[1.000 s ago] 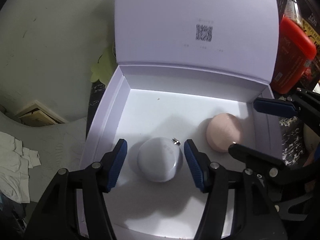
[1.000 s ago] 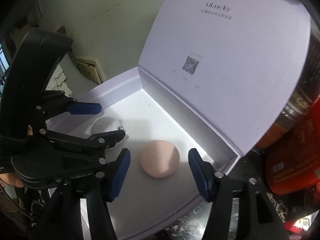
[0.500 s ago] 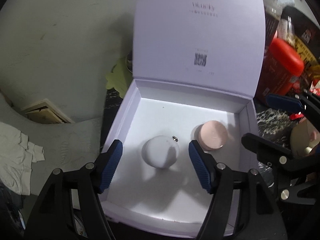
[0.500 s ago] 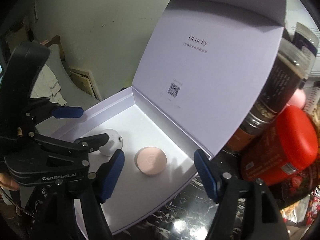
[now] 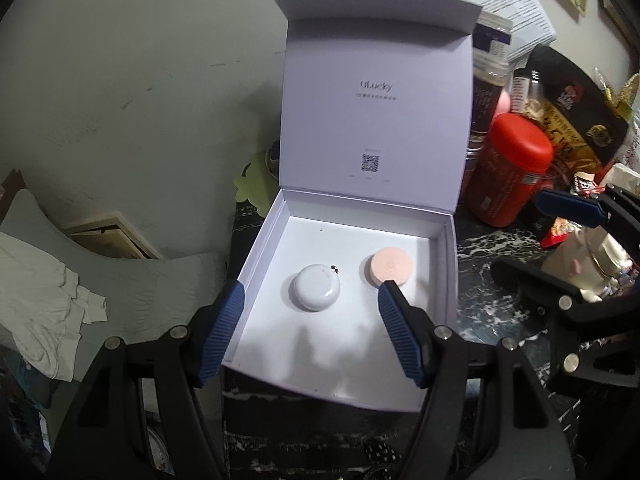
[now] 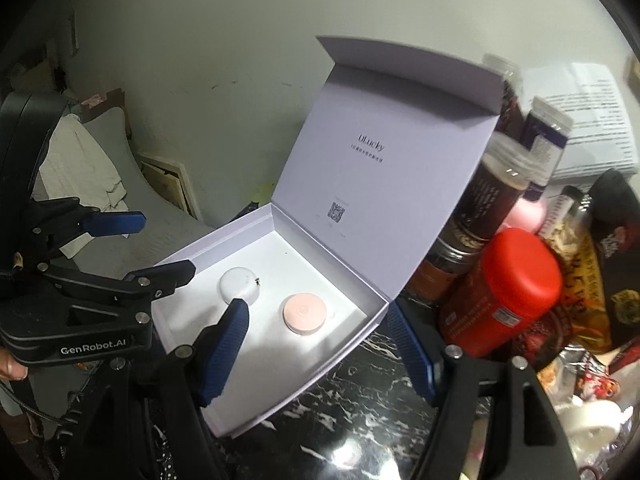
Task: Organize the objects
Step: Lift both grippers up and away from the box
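The white box sits on your dark marble table with its lid standing up. Inside lie a white round puck and a pink round puck, side by side and not touching. The pink one is nearer the red jar, which stands just beside the box among other jars and packets.

Your left gripper is wide open above the front of the box, and nothing is between its blue pads. Your right gripper is wide open too, and empty. Both have just been opening. Neither one touches a puck.
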`<act>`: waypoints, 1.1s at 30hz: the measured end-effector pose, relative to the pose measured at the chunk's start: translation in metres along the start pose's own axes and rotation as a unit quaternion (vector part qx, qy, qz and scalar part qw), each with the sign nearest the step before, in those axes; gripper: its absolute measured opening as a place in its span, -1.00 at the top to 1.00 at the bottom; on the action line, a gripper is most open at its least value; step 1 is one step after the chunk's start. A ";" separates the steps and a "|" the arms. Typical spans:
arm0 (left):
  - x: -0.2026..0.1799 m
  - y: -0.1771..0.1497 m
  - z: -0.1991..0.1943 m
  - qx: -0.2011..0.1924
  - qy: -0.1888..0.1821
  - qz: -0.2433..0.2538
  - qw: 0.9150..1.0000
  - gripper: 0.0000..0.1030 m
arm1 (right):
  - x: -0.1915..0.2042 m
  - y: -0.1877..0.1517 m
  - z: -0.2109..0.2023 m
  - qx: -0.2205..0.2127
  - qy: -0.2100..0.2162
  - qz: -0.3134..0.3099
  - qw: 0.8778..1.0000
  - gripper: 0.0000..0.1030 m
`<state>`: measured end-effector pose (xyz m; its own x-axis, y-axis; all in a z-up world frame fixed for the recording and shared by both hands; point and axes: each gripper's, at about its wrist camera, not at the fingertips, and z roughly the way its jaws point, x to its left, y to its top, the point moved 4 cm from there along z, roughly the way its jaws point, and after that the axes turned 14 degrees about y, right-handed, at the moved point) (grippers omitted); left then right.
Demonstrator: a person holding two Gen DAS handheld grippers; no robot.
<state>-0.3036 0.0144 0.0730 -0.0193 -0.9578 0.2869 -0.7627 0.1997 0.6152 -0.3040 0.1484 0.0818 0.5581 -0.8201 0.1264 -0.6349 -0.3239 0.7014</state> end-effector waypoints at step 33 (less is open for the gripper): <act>-0.002 -0.072 -0.160 -0.101 -0.005 0.015 0.995 -0.61 | 0.080 -0.074 -0.156 -0.064 -0.040 -0.039 0.996 -0.55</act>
<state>-0.1447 0.0355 0.1458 -0.0476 -0.9527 0.3001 -0.6156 0.2646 0.7423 -0.1297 0.1803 0.1493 0.5552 -0.8316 0.0150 -0.5149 -0.3294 0.7914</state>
